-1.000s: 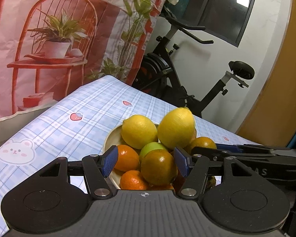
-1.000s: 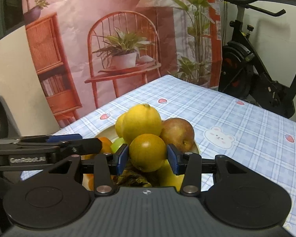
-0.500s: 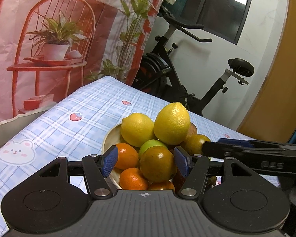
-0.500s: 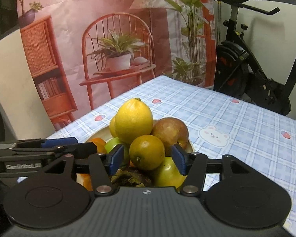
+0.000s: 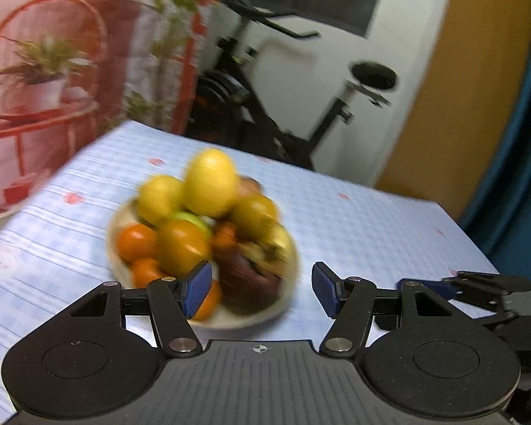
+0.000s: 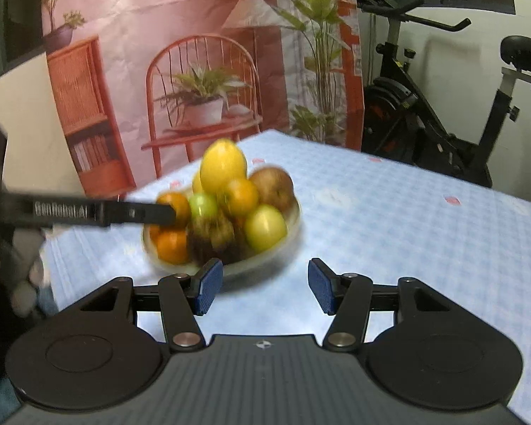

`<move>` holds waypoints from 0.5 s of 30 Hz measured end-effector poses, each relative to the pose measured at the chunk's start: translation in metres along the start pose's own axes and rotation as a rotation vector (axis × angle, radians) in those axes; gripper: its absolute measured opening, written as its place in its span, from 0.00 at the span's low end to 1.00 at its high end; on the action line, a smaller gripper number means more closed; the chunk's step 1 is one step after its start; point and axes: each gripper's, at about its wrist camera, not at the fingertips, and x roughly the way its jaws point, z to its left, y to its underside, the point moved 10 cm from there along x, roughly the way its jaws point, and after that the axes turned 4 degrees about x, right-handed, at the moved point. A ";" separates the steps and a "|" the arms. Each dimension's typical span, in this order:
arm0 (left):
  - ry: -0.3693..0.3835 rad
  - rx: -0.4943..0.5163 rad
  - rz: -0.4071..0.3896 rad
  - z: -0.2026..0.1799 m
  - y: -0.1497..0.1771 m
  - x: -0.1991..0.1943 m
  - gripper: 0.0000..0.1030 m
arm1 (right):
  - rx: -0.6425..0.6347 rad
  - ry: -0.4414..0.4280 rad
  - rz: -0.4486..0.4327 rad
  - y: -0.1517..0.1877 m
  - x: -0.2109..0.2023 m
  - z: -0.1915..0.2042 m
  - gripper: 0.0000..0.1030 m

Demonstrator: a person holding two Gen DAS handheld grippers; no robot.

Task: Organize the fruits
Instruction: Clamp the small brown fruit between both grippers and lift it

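A cream plate heaped with fruit sits on the blue checked tablecloth. A large lemon tops the pile, with oranges, a green apple, a brown pear and dark fruit. My left gripper is open and empty, just in front of the plate. My right gripper is open and empty, short of the plate. Both views are motion-blurred.
The left gripper's arm reaches in from the left in the right wrist view; the right gripper shows at the right edge of the left view. An exercise bike stands behind the table. A printed backdrop hangs at the rear.
Both grippers have pulled back from the fruit pile and sit higher. The right gripper let go of the orange it held a second ago, and its jaws opened wide.
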 end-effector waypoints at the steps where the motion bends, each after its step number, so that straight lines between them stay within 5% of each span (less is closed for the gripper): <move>1: 0.017 0.008 0.015 -0.006 0.004 0.001 0.63 | 0.006 0.000 0.008 0.006 -0.004 -0.001 0.55; 15: 0.196 0.017 0.255 -0.055 0.057 0.028 0.60 | -0.039 -0.094 0.111 0.060 -0.011 0.017 0.44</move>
